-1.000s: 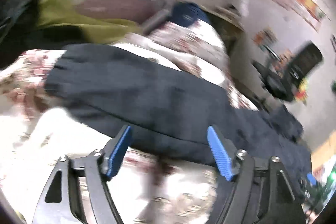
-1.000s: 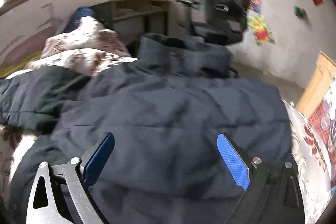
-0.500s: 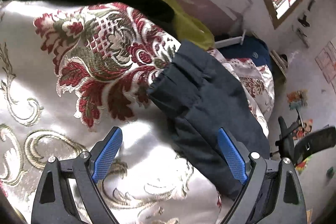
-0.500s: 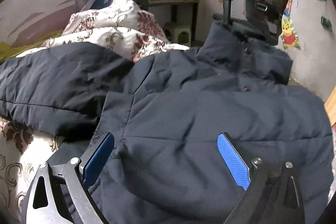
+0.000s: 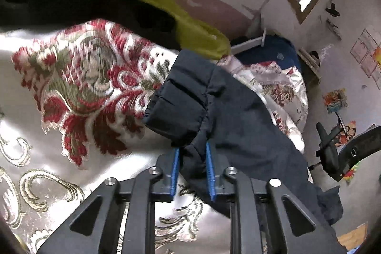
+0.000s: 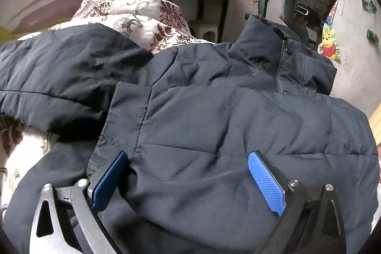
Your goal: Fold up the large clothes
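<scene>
Navy and quilted, the puffer jacket (image 6: 214,130) is lying spread across the floral bedspread (image 5: 78,87), collar standing up beyond the right gripper (image 6: 188,182), whose fingers (image 6: 266,182) are gaping wide with the padded body bulging between them. The left gripper (image 5: 191,173) is pinching the sleeve (image 5: 214,116) just behind its elastic cuff (image 5: 176,111), which is puckering ahead of the fingers.
</scene>
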